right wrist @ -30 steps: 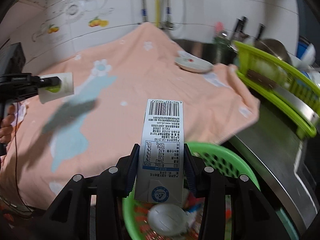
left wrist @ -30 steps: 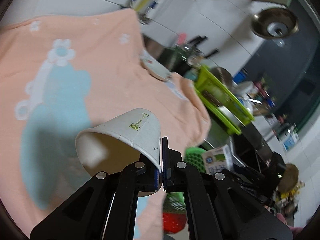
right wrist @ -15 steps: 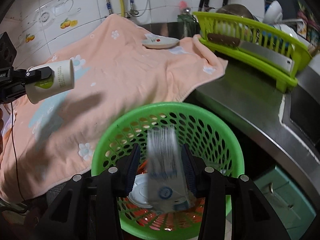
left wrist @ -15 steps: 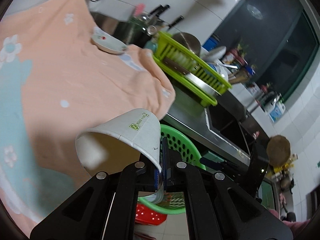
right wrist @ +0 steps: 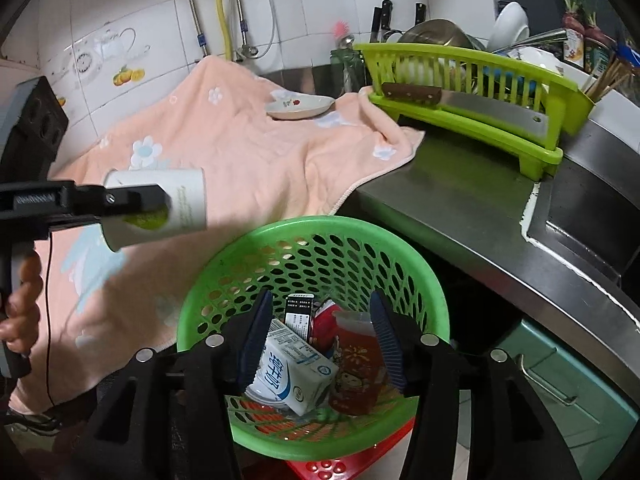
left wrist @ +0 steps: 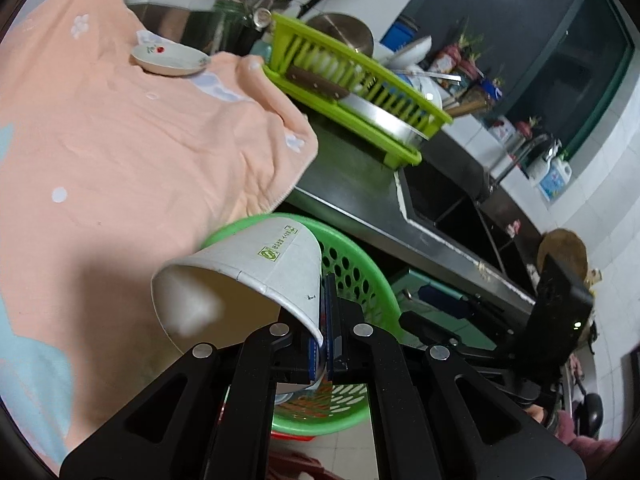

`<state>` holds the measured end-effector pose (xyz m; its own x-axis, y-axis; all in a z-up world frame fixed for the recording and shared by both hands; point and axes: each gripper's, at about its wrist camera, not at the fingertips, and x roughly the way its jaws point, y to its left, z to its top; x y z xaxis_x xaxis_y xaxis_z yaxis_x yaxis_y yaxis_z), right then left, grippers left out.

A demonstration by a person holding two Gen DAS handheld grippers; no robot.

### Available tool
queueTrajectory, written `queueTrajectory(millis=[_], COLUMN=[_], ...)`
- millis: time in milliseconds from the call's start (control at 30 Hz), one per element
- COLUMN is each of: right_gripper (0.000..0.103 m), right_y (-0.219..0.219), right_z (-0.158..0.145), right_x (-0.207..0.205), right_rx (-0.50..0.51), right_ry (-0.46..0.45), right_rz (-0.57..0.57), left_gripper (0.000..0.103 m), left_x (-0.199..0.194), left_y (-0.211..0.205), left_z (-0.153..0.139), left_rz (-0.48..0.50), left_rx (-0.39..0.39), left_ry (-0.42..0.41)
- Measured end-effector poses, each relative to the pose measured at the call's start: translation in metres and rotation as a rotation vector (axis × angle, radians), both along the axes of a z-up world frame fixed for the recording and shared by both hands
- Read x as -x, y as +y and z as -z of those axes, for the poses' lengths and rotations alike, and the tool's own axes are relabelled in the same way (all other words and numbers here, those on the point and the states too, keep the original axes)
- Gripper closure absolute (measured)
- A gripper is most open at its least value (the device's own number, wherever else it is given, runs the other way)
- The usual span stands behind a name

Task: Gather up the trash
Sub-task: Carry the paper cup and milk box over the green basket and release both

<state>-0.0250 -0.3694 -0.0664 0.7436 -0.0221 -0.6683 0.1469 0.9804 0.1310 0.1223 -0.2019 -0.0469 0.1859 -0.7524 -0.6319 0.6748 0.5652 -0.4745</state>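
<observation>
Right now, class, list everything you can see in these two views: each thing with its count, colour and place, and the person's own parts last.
paper cup: one, white, in left gripper
basket: one, green, below counter edge
milk carton: one, white-blue, in basket
red cup: one, in basket
towel: one, peach, over counter
saucer: one, white, on towel
dish rack: one, lime, on counter
cleaver: one, against rack
left gripper: black, shut on cup rim
right gripper: black, open above basket, jaws just opening
hand: one, gripping left handle
</observation>
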Motion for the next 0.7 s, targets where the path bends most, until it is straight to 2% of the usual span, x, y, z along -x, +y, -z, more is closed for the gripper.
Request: queueTrajectory(millis=[200,233,267,333,533,700], right_gripper=[0.051,0.050,0.050,0.050,0.050,0.050], right_y=[-0.002,-0.003,-0.004,-0.006,-0.007,-0.006], right_z=[0.001,0.001,0.001,0.001,0.003,0.001], right_x=[0.007,0.007,0.008,0.010,0.012,0.011], right_rx=[-0.013,-0.014,-0.013,-0.016,-0.025,-0.034], right_ry=[-0.011,-0.011,-0.012,-0.015,-0.014,-0.020], right_rz=[0.006,0.006,0.009,0.012,0.017,0.013], left_gripper=[0.093,0.086,0.071,0.062,0.054,0.051], left_x=[0.008,0.008,0.009,0.010,0.012,0.014], left_y=[-0.018,-0.019,-0.021,-0.022,-0.019,-0.013], left_z=[0.009,0.010,0.011,0.012,0.012,0.009], left_rz=[0.040,0.043,0.046,0.043,0.046,0.023], left_rx=[-0.026,-0.029,-0.033,-0.037,-0.041,-0.075], left_ry=[0.007,0.009,0.011,0.003,-0.003,-0.033])
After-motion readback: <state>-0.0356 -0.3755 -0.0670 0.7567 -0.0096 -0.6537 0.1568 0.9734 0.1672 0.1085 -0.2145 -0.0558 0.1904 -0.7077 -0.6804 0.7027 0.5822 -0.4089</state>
